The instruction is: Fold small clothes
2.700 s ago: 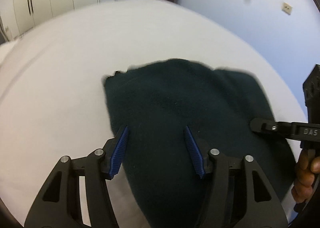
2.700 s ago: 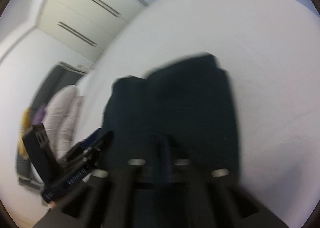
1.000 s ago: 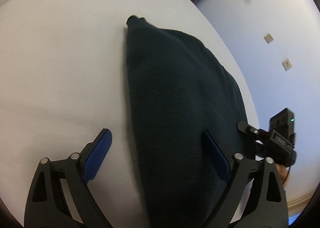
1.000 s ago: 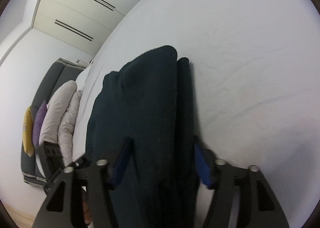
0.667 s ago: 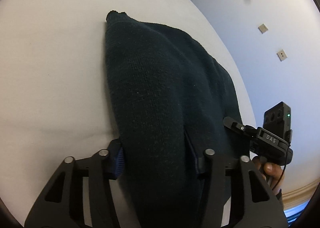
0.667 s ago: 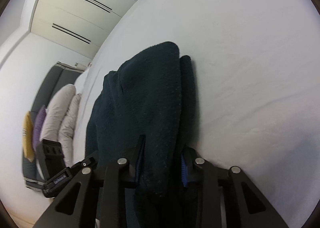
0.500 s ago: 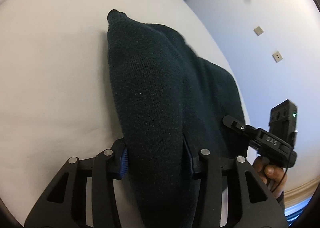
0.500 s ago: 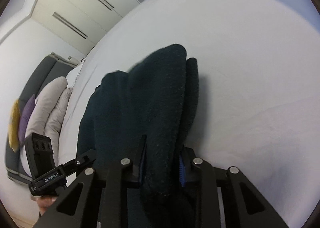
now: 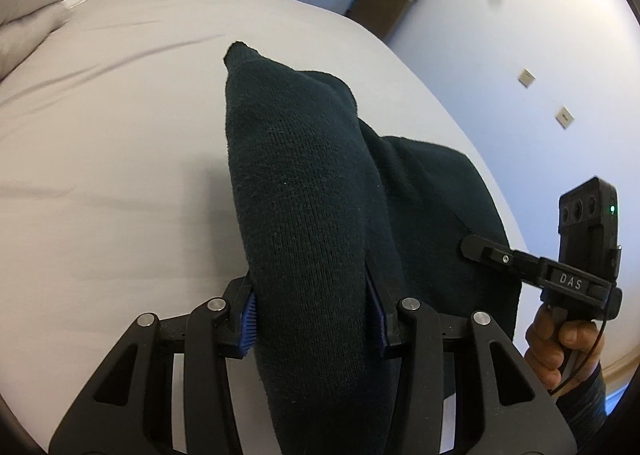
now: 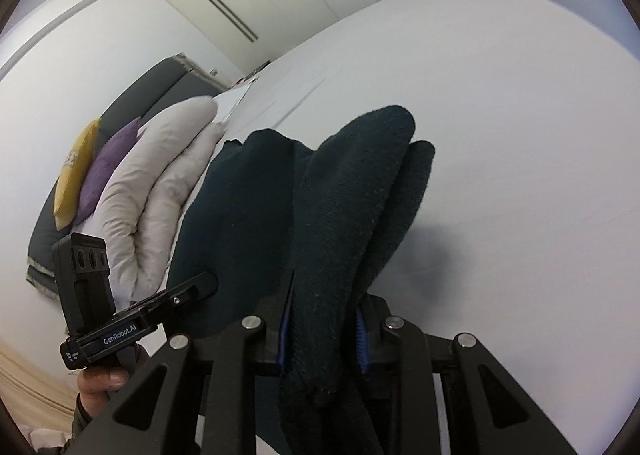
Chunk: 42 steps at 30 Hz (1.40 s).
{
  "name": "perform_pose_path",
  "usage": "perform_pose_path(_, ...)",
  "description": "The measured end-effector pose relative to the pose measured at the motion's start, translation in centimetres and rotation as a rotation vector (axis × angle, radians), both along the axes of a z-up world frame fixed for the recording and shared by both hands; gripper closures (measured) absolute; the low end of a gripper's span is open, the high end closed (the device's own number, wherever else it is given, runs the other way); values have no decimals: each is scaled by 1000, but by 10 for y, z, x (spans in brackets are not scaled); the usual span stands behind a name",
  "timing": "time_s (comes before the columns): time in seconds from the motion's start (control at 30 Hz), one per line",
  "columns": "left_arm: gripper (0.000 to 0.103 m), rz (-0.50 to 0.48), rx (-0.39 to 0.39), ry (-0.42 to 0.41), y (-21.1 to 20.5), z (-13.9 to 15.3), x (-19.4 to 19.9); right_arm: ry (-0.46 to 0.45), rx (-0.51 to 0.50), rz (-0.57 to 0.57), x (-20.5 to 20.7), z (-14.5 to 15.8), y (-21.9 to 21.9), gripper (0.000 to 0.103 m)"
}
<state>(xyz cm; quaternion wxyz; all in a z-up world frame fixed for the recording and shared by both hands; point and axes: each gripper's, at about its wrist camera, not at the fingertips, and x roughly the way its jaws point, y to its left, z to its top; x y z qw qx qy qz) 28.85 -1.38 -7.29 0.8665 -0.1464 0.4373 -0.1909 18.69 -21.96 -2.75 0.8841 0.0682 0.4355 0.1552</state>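
Soft, thick dark knit garment (image 9: 308, 191) sags limply; each hand-held gripper (image 9: 312, 319) (image 10: 322, 339) clenches a bunched edge at 6 o'clock above the bed (image 9: 100, 159).

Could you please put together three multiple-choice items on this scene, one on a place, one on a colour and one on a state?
1. Where do the cushions lie?
A. at the head of the bed, stacked against a dark headboard
B. on the floor
C. on top of the garment

2. What colour is the knitted garment?
A. bright red
B. very dark green
C. white

3. What is the state of the two grippers?
A. both wide open and clear of the cloth
B. only the left one grips
C. both shut on the garment

Answers:
1 A: the right wrist view shows the cushions leaning on the headboard at the end of the bed.
2 B: the knitted garment looks very dark green against the white sheet.
3 C: the left gripper and the right gripper each pinch a bunched fold between blue pads.
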Motion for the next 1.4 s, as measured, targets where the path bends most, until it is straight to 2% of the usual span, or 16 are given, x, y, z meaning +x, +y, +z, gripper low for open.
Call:
perform_pose_path(0.23, 59, 29, 37, 84, 6, -55, 6, 104, 73, -65, 18, -70, 4, 76)
perform_pose_path(0.33, 47, 59, -22, 87, 15, -74, 7, 123, 161, -119, 19, -94, -20, 71)
perform_pose_path(0.37, 34, 73, -32, 84, 18, -79, 7, 127, 207, -128, 18, -100, -31, 70)
perform_pose_path(0.4, 28, 78, -35, 79, 19, -82, 6, 127, 248, -124, 18, -104, -38, 70)
perform_pose_path(0.43, 27, 70, -51, 68, 19, -86, 7, 118, 275, -112, 18, -107, -41, 71)
perform_pose_path(0.57, 26, 71, -73, 38, 18, -89, 6, 105, 251, -91, 18, -105, -34, 69)
perform_pose_path(0.67, 26, 93, -65, 25, 15, -85, 2, 87, 173, -134, 5, -92, -33, 51)
perform_pose_path(0.73, 26, 117, -59, 20, 13, -83, -2, 50, 116, -168, -11, -79, -34, 47)
perform_pose_path(0.8, 26, 136, -35, -1, 14, -81, -9, -8, 130, -178, -37, -63, -34, 47)
perform_pose_path(0.93, 26, 171, 43, -60, 13, -69, -30, -89, 169, -92, -78, -48, -11, 63)
perform_pose_path(1.07, 26, 214, 136, -145, 4, -48, -52, -68, 115, 40, -85, -61, 24, 64)
perform_pose_path(1.13, 26, 232, 190, -202, 7, -36, -69, -1, 100, 35, -76, -81, 21, 64)
perform_pose_path(1.2, 25, 250, 257, -255, 4, -25, -87, 17, 63, -10, -72, -94, 12, 76)
perform_pose_path(1.23, 25, 263, 287, -281, 4, -19, -96, 13, 77, -34, -73, -100, 3, 88)
perform_pose_path(1.33, 19, 322, 354, -368, 14, 4, -126, 3, 144, -88, -79, -99, -21, 91)
perform_pose_path(1.4, 12, 356, 368, -438, 18, 21, -146, -32, 111, -120, -90, -89, -28, 91)
